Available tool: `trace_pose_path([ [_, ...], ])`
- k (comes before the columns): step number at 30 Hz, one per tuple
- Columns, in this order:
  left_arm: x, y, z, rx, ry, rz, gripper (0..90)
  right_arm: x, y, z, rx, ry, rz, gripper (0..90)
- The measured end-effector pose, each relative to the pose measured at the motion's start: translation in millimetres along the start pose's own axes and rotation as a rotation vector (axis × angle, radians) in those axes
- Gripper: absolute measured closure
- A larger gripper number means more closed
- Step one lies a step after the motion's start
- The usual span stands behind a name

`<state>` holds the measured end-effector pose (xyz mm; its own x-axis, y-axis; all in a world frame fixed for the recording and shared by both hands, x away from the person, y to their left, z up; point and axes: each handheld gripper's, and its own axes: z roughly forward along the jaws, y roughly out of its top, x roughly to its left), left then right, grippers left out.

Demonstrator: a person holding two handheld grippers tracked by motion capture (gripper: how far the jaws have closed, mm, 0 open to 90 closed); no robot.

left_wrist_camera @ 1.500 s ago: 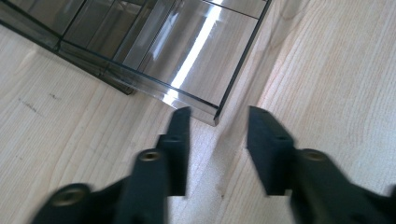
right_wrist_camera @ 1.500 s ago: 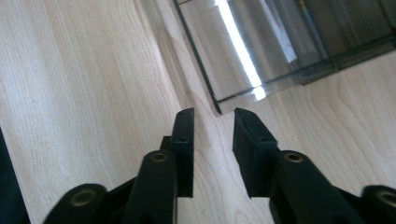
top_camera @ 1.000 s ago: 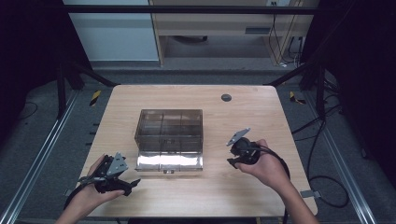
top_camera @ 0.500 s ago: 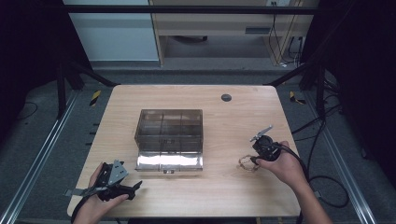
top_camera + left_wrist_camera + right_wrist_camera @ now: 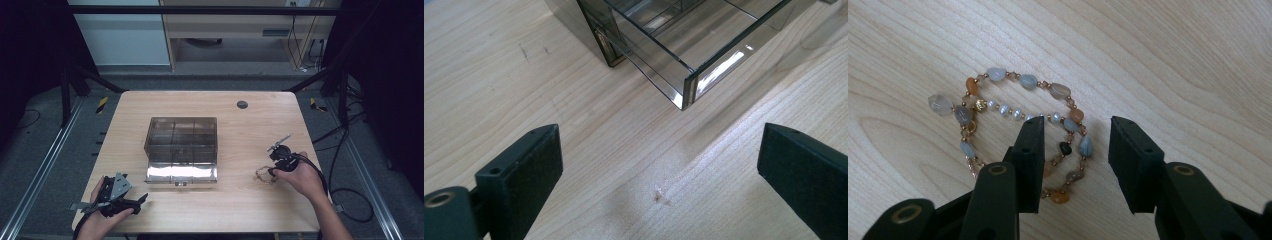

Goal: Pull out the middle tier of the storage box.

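Observation:
A beaded bracelet (image 5: 998,75) of grey, orange and pearl beads lies in a loose loop on the wooden table (image 5: 225,210), right of centre (image 5: 262,175). My right gripper (image 5: 1077,127) hangs just over it, jaws partly apart. One strand runs between the pads, which do not press on it. In the high view the right gripper (image 5: 270,171) points left and down. A smoky clear compartment box (image 5: 182,142) sits mid-table, its lid laid open toward the front. My left gripper (image 5: 659,137) stands wide open near the box's corner (image 5: 685,95), low at the front left (image 5: 141,199).
A small dark round fitting (image 5: 242,104) is set in the table near the far edge. Cables (image 5: 345,200) trail off the right side. Metal frame rails (image 5: 45,170) run along both sides of the table.
My right hand has moved rightward and lower, from beside the box to over the bracelet. The left hand has barely shifted.

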<state>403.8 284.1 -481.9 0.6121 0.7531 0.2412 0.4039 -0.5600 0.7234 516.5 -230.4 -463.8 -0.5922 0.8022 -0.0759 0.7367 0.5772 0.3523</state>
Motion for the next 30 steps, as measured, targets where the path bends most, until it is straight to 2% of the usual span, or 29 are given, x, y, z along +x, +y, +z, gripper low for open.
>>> trace_pose_path([
  [14,-0.3,-1.0,0.5,0.007,0.000,0.002,4.4,0.9,2.4,5.8,0.019,0.012,-0.002,65.6],
  [26,-0.2,-1.3,0.4,0.008,-0.001,0.001,4.7,1.6,2.5,7.1,0.022,0.027,0.010,74.9],
  [27,-0.1,-1.4,0.4,0.009,-0.001,0.001,4.8,0.8,2.1,7.5,0.021,0.023,-0.003,75.4],
  [30,-0.3,-1.6,0.7,0.005,-0.001,-0.004,4.9,0.7,1.9,7.6,0.019,0.033,0.000,77.7],
])
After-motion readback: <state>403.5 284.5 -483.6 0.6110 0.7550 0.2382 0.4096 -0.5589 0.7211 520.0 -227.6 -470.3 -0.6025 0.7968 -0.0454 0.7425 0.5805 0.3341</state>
